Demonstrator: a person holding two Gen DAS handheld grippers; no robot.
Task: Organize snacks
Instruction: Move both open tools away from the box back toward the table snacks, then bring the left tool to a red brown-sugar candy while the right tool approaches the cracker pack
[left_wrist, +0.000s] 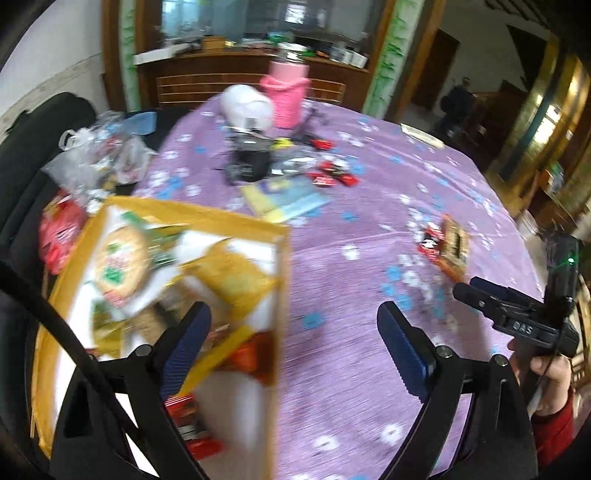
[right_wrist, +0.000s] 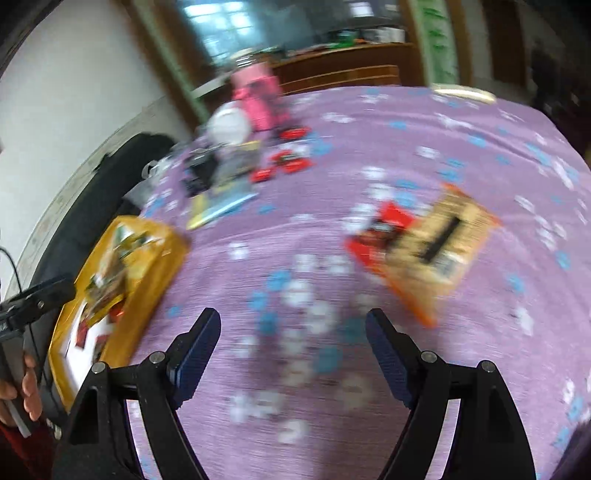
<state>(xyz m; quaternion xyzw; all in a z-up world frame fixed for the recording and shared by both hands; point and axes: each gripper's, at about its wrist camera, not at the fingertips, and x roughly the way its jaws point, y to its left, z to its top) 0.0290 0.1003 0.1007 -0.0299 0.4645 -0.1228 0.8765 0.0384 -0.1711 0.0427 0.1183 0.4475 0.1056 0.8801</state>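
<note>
A yellow box (left_wrist: 280, 266) with several snack packs inside sits at the table's left edge; the right wrist view shows the yellow box (right_wrist: 155, 258) at left. My left gripper (left_wrist: 291, 314) stands open above the box's right wall, nothing between its fingers. Two snack packs lie on the purple cloth to the right: a tan and orange pack (right_wrist: 439, 251) and a red pack (right_wrist: 384, 225) against it, also seen as the tan pack (left_wrist: 452, 247) farther off. My right gripper (right_wrist: 291, 321) is open over bare cloth, just short of those packs. The right gripper (left_wrist: 480, 295) shows at the right edge of the left wrist view.
Farther back lie small red packs (left_wrist: 332, 173), a yellow and blue booklet (left_wrist: 284, 199), a black device (left_wrist: 251, 162), a white round object (left_wrist: 245, 107) and a pink container (left_wrist: 286, 92). Plastic bags (left_wrist: 96, 155) rest on a dark chair at left. A hand (right_wrist: 31, 387) holds the left gripper.
</note>
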